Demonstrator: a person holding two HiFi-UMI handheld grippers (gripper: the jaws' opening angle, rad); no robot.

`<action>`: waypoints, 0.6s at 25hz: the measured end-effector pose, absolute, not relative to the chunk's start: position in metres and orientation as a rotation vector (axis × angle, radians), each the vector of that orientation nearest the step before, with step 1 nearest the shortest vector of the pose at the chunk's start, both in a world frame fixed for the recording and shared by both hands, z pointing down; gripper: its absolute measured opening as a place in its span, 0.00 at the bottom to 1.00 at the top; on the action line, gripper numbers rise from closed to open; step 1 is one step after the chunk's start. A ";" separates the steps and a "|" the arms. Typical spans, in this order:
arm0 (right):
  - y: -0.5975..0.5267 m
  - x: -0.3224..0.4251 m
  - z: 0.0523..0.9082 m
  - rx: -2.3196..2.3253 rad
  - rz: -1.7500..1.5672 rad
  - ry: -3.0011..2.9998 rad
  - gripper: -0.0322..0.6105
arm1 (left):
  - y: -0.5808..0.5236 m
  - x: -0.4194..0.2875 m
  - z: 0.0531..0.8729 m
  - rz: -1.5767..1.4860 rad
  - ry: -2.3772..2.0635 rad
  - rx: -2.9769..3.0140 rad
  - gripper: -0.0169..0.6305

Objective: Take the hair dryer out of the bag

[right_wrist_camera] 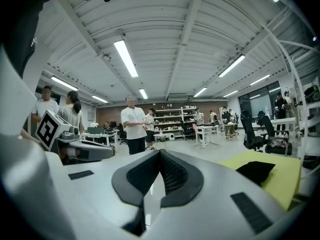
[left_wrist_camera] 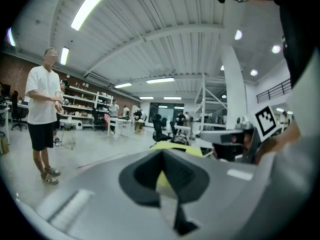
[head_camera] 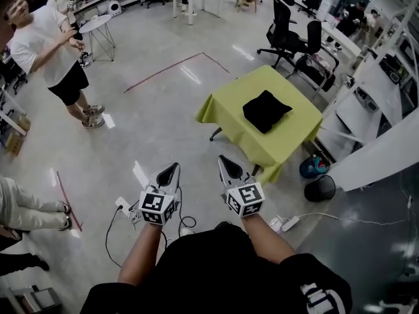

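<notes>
Both claws are pressed together with nothing between them. The left claw [head_camera: 171, 169] and the right claw [head_camera: 224, 161] hang side by side over the floor, well apart from the table [head_camera: 226, 106]. The black bag [head_camera: 266, 110] lies closed on the table's yellow cloth. The hair dryer is out of sight, and whether it is inside the bag cannot be told. In the left gripper view the claw's own body hides most of the table.

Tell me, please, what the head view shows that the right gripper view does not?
Only the head view: a round black bin and a white power strip on the floor. Only the right gripper view: long ceiling strip lights and back-wall shelves. Both: the shut right gripper and the soft black bag lying on the yellow-green cloth-covered table.
</notes>
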State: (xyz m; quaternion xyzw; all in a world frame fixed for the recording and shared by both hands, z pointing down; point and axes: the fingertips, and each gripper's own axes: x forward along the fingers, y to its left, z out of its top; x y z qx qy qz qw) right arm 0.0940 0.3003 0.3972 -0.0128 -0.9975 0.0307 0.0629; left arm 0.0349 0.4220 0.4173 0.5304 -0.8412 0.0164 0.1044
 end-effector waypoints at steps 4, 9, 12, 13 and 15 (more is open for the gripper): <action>0.299 0.094 0.395 -0.017 0.090 -3.009 0.06 | 0.417 0.035 0.414 0.058 -2.462 1.586 0.04; 0.281 0.088 0.402 0.001 0.104 -2.997 0.06 | 0.395 0.030 0.418 0.064 -2.445 1.598 0.04; 0.258 0.083 0.403 0.001 0.108 -2.994 0.06 | 0.372 0.026 0.416 0.067 -2.443 1.593 0.04; 0.249 0.081 0.402 -0.001 0.111 -2.996 0.06 | 0.362 0.024 0.414 0.059 -2.444 1.588 0.04; 0.232 0.077 0.398 -0.005 0.112 -3.006 0.06 | 0.342 0.019 0.405 0.035 -2.452 1.585 0.04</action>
